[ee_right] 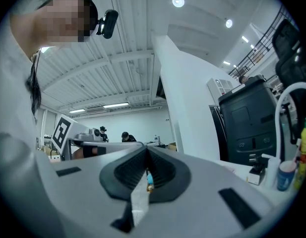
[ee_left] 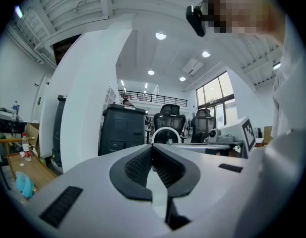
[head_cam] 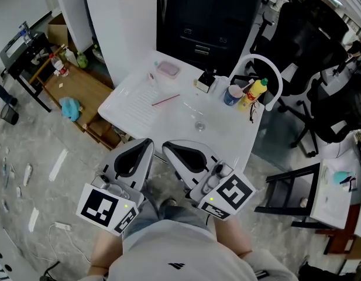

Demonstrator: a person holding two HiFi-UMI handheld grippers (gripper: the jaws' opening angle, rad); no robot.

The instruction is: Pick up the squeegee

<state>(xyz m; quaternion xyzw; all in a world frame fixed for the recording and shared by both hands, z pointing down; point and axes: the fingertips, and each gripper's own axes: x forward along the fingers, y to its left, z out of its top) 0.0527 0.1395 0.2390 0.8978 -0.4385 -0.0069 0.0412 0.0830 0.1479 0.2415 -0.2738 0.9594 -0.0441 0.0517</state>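
While hanging shut at the table's near edge, not yet reaching for anything.
Holding the left gripper [head_cam: 144, 145] and right gripper [head_cam: 170, 149] side by side at lower centre of the head view, each with jaws pressed together on nothing, just short of the white table [head_cam: 139, 107]. Judging the approach as the step in hand: needing a forward reach and parted jaws. Guessing the squeegee [head_cam: 206, 82] as the small black-and-white piece at upper centre, beside the blue cup [head_cam: 231, 94]; failing to read its long axis or heading at this size.

You see a white counter [head_cam: 168, 119] carrying a pink box [head_cam: 167, 69], a red stick [head_cam: 165, 100], a blue cup [head_cam: 231, 95] and a yellow bottle [head_cam: 253, 93]; black chairs [head_cam: 309, 40] stand beside it.
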